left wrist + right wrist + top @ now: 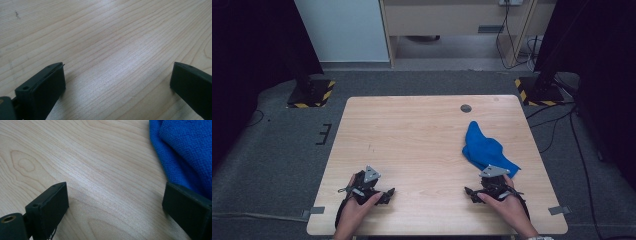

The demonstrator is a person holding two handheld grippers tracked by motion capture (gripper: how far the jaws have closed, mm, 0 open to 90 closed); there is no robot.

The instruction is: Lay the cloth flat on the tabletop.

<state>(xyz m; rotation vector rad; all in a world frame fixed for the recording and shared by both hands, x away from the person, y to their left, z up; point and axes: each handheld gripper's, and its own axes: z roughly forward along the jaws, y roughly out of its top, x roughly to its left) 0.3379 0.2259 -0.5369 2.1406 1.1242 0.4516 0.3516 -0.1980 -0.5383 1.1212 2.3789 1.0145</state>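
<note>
Cloth (484, 149), blue and crumpled into a loose heap, lies on the wooden table (422, 135) just ahead of the right gripper (489, 176), toward the far right part of the tabletop. In the right gripper view the cloth (185, 150) spreads past the tip of the jaw on that view's right side, its edge running close beside that jaw, while bare wood shows between the two black jaws. The right gripper (115, 200) stands wide apart, grasping nothing. A person's right hand (507, 205) holds it low over the near edge of the table.

Well apart from the cloth, on the near left, the left gripper (368, 181) rests in the person's left hand (357, 210). Its jaws are also spread, released, with only pale wood grain between them in the left gripper view (117, 80).

Beyond both grippers, a small dark round disc (466, 108) sits near the table's far edge. Grey carpet (277, 145) surrounds the table.
</note>
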